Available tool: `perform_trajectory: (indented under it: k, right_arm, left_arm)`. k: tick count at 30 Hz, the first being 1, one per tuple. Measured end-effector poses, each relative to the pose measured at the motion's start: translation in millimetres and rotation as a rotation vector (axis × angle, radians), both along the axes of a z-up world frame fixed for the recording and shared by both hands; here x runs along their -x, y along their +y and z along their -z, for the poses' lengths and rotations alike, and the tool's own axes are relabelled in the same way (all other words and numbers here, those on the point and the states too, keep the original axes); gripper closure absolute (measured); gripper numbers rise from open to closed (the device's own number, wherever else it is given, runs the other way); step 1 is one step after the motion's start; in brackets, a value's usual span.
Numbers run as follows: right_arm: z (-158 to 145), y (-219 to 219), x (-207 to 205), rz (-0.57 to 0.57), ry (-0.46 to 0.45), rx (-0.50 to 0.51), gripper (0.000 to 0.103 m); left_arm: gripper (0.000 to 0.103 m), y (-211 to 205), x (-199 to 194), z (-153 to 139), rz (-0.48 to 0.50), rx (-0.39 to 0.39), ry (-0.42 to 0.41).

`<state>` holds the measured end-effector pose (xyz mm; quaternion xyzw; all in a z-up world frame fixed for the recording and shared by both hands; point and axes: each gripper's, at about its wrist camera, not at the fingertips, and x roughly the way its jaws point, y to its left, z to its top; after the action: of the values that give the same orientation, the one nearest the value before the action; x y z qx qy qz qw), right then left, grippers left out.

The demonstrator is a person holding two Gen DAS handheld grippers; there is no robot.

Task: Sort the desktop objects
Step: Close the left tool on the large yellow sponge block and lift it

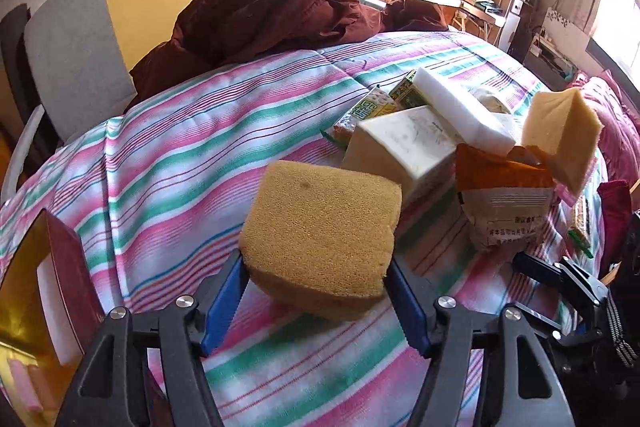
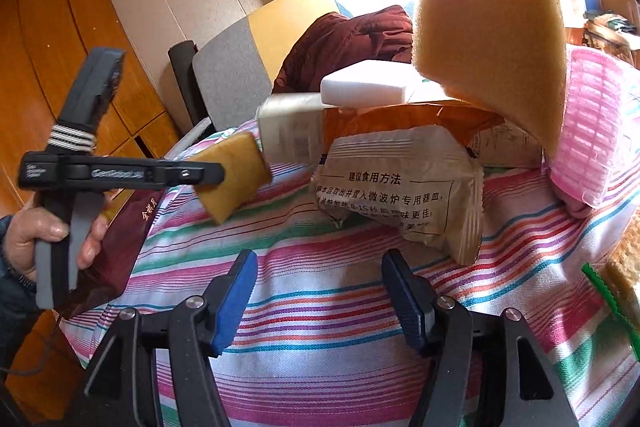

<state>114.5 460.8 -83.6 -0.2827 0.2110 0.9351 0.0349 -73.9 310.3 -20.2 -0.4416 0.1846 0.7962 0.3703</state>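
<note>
My left gripper is shut on a brown sponge and holds it above the striped cloth. In the right wrist view the same sponge sticks out of the left gripper, which a hand holds. A pile lies beyond: a tissue pack, a white foam block, a tilted pale sponge and an orange-and-beige snack packet. My right gripper stands open over the cloth, just short of the snack packet, with nothing between its fingers.
A dark red and gold box sits at the left edge of the cloth. Green-and-yellow packets lie behind the tissue pack. A pink towel is bunched at the right. A maroon jacket and a chair back stand beyond.
</note>
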Motion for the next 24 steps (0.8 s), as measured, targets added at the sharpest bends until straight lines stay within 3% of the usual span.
perform_trajectory:
  k: [7,14,24]
  right_arm:
    - [0,-2,2,-0.003,-0.007,-0.016,0.036]
    - [-4,-4,-3,0.007,-0.026,-0.026,0.036]
    - [-33,5,-41,0.118,-0.051,-0.127,0.036]
  left_arm:
    - [0.033,-44,-55,-12,-0.022,-0.075,0.014]
    - [0.033,-63,-103,0,0.007,-0.070,0.056]
    - [0.033,-61,-104,10,-0.007,-0.135,0.079]
